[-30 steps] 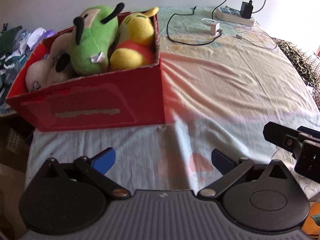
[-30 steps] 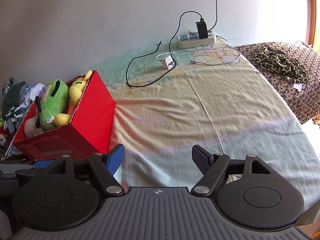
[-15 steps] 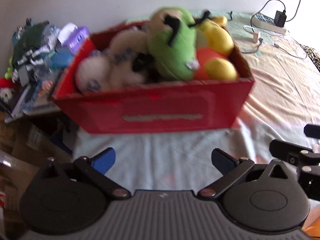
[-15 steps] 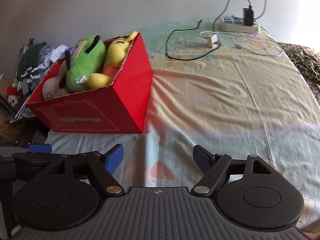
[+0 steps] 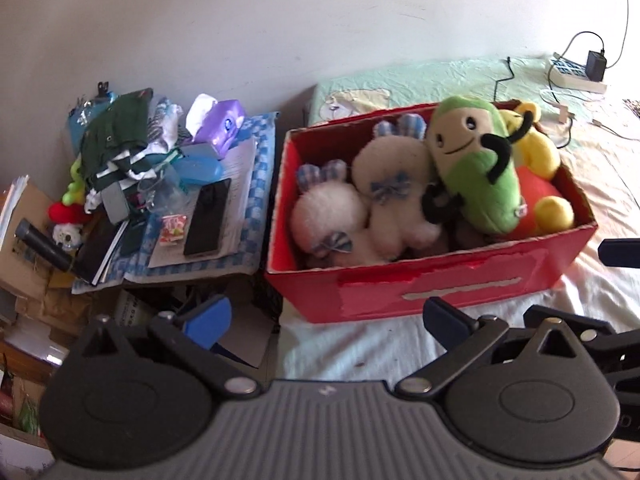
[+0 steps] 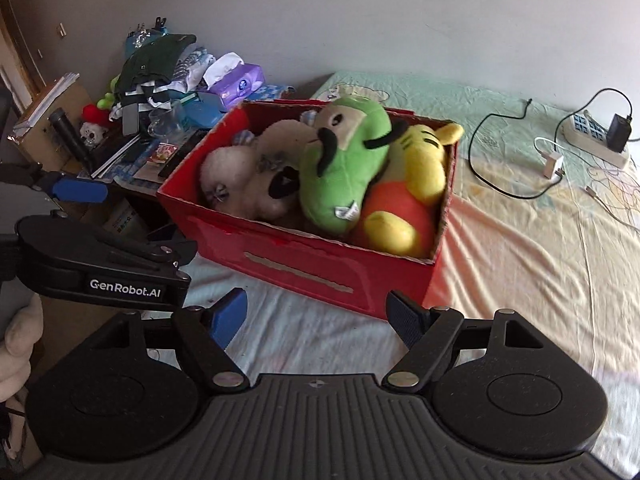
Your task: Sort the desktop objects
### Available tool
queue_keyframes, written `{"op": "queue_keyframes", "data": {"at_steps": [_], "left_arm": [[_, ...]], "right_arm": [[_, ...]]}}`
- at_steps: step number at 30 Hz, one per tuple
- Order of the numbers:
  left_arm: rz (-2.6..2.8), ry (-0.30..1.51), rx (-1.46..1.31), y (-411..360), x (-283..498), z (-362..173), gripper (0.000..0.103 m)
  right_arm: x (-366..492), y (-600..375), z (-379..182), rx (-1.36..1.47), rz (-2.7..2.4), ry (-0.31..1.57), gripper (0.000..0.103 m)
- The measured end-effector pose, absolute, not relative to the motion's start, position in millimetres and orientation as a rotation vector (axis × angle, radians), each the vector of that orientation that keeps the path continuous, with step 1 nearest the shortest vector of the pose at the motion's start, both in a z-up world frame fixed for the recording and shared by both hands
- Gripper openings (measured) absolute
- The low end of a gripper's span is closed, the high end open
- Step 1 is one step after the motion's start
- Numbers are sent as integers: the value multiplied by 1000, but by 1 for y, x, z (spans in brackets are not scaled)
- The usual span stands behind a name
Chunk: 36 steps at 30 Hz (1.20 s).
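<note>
A red cardboard box (image 5: 432,284) sits on the bed's left end, packed with soft toys: a green plush (image 5: 472,168), two white plush animals (image 5: 332,216) and a yellow-and-orange plush (image 5: 536,156). My left gripper (image 5: 326,318) is open and empty, just short of the box's front-left corner. My right gripper (image 6: 316,316) is also open and empty, in front of the red box (image 6: 304,264). In the right wrist view the green plush (image 6: 340,164) lies over the yellow one (image 6: 412,184). The left gripper's blue pad (image 6: 80,191) shows at the far left.
A cluttered side table (image 5: 256,184) left of the box holds a black remote (image 5: 208,216), a purple tissue pack (image 5: 224,124) and folded clothes (image 5: 116,136). A power strip (image 6: 592,140), black cable (image 6: 488,160) and white charger (image 6: 554,164) lie on the sheet. A hand (image 6: 16,340) holds the left tool.
Both cameras have swung left and tipped down toward the box. The box's inside and the side table have come into view. Both grippers stay open and empty.
</note>
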<state>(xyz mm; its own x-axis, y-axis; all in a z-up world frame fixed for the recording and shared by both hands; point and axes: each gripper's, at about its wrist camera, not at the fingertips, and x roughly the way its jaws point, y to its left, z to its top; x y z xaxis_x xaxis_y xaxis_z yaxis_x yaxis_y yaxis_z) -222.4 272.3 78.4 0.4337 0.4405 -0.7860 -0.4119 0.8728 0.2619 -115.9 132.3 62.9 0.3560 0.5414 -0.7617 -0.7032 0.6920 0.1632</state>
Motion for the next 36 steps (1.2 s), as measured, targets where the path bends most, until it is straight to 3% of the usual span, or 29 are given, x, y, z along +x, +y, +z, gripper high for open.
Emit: {"op": "queue_keyframes", "data": {"at_steps": [11, 19, 36], "left_arm": [[509, 978, 28, 295, -214, 54, 103], [506, 948, -20, 321, -207, 55, 102], [502, 906, -116, 350, -204, 59, 103]], "right_arm": [[-111, 150, 54, -67, 700, 847, 78], [-101, 156, 42, 153, 551, 871, 72], [-101, 183, 48, 61, 425, 802, 73]]}}
